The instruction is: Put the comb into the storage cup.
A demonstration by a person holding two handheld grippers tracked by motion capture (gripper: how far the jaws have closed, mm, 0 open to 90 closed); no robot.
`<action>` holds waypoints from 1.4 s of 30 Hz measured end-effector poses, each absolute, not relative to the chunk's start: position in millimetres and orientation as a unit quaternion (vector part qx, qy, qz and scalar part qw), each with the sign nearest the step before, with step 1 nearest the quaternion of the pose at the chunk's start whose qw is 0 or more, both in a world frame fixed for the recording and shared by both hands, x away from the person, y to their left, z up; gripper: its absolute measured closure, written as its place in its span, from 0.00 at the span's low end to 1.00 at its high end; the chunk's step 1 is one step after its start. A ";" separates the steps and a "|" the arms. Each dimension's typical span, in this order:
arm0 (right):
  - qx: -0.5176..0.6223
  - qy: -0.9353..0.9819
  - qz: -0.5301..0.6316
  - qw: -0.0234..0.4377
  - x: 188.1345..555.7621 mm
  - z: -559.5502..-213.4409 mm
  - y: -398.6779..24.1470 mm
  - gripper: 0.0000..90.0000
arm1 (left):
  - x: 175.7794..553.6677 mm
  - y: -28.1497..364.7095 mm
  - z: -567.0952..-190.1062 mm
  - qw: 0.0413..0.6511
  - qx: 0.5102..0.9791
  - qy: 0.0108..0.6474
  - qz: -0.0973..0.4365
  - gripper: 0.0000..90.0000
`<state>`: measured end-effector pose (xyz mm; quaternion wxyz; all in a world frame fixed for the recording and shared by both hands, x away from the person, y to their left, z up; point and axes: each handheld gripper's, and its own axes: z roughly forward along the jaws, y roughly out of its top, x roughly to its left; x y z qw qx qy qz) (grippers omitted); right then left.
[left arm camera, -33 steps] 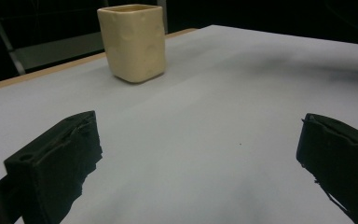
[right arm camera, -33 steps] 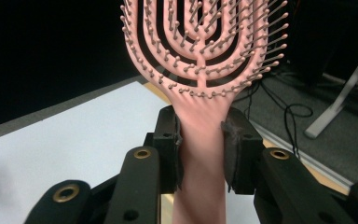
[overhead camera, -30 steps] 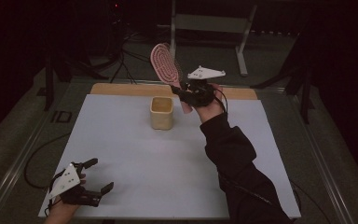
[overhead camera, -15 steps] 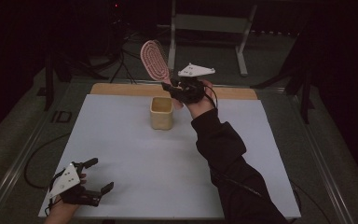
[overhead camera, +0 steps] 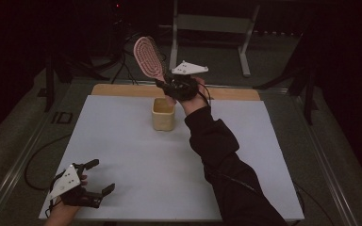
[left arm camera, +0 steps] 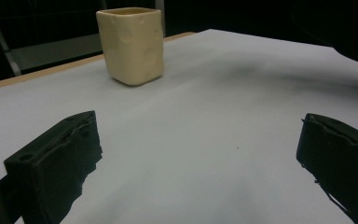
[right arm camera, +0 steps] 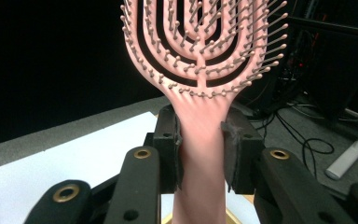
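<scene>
Pink hairbrush point(right arm camera: 200, 70) handle is pinched tight between the right gripper point(right arm camera: 200, 154) pads, gripped low on the handle just under where the bristle head flares out. From the jaws the brush runs up and away, so its long axis tilts head-high, leaning toward the far-left in the high view. It hangs in the air just above and behind the cream cup point(overhead camera: 163, 114), handle end lowest, so I'd guess it goes in handle-first. The right hand is clearly the nearer one. The left gripper point(overhead camera: 82, 184) sits at the near-left corner of the white table point(overhead camera: 122, 155), jaws wide apart, gripping nothing, well apart from the cup.
</scene>
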<state>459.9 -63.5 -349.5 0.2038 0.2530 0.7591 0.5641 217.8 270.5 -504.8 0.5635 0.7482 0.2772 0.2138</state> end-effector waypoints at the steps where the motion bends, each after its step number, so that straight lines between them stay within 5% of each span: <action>1: 0.252 0.758 0.565 0.204 460.6 -350.0 -62.2 0.78 | 217.7 270.7 -504.8 0.564 0.748 0.277 0.214 0.00; 42: 0.236 0.745 0.598 0.179 491.2 -415.9 -49.3 0.78 | 218.0 271.5 -505.8 0.566 0.747 0.277 0.210 0.00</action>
